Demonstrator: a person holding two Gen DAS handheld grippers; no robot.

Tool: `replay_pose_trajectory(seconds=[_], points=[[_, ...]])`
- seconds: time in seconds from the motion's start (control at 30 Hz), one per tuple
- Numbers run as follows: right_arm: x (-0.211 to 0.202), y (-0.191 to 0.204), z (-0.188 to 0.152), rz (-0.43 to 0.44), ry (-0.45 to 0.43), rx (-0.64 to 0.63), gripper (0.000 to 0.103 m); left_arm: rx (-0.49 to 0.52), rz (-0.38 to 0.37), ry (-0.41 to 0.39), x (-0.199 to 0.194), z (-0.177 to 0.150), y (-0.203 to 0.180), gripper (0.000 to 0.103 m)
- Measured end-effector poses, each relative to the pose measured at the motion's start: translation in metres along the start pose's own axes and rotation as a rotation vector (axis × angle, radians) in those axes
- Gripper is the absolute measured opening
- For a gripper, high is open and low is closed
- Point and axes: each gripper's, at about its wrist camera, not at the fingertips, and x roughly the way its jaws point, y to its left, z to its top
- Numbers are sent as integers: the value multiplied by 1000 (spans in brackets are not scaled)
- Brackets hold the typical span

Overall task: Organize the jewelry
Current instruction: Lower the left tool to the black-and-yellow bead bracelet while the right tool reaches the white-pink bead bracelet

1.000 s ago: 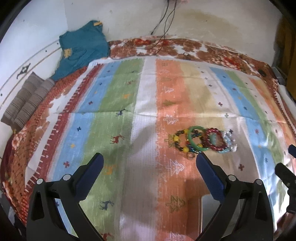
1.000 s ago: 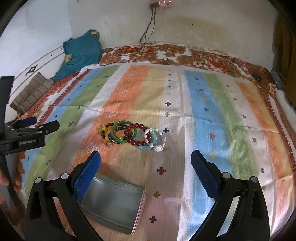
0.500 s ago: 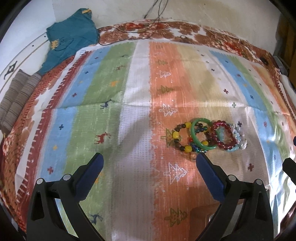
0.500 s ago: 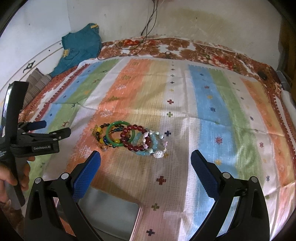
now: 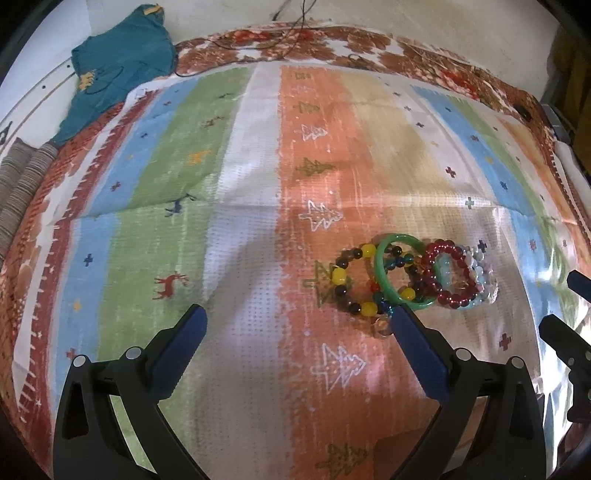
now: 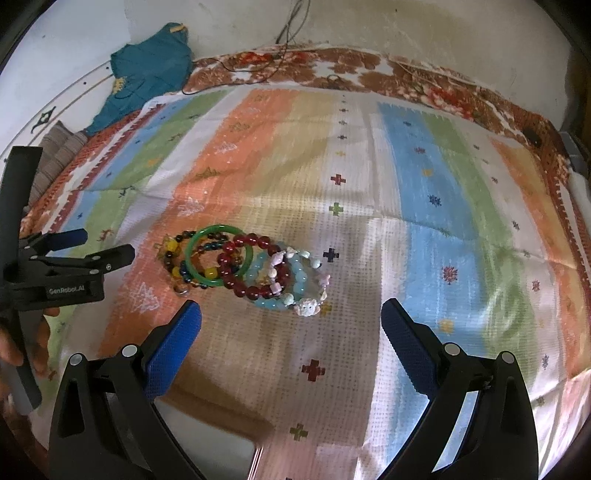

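Note:
A pile of bracelets lies on the striped cloth: a green bangle, a dark red bead bracelet, a yellow and dark bead bracelet, a pale blue one and a white and pink one. My left gripper is open and empty, low over the cloth, its right finger tip just in front of the pile. My right gripper is open and empty, just in front of the pile. The left gripper also shows in the right wrist view.
The edge of a metal tin shows at the bottom of the right wrist view. A teal garment and folded brown fabric lie at the far left. Cables hang down the wall behind.
Both grippers have moved forward and lower toward the bracelets. The tin has slid almost out of the right wrist view. Both stay open.

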Motion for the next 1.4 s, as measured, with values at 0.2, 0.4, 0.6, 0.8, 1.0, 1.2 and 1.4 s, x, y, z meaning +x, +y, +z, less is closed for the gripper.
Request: replay_pose_trajectory(seconds=[0.2, 0.4, 0.6, 0.8, 1.0, 1.2, 1.4], points=[[13, -6, 4, 8, 21, 22, 99, 9, -8, 25, 15, 3, -3, 97], [22, -3, 9, 20, 37, 20, 99, -13, -28, 44, 26, 8, 2, 97], [32, -1, 11, 19, 57, 15, 99, -25, -29, 65, 37, 8, 7, 97], [42, 1, 15, 17, 77, 14, 99, -31, -42, 77, 45, 11, 8, 97], [50, 1, 20, 14, 96, 23, 98, -37, -56, 89, 53, 14, 7, 94], [60, 4, 23, 11, 121, 23, 83, -20, -43, 100, 63, 15, 4, 91], [74, 3, 25, -2, 152, 17, 70, 9, -20, 98, 70, 16, 2, 88]])
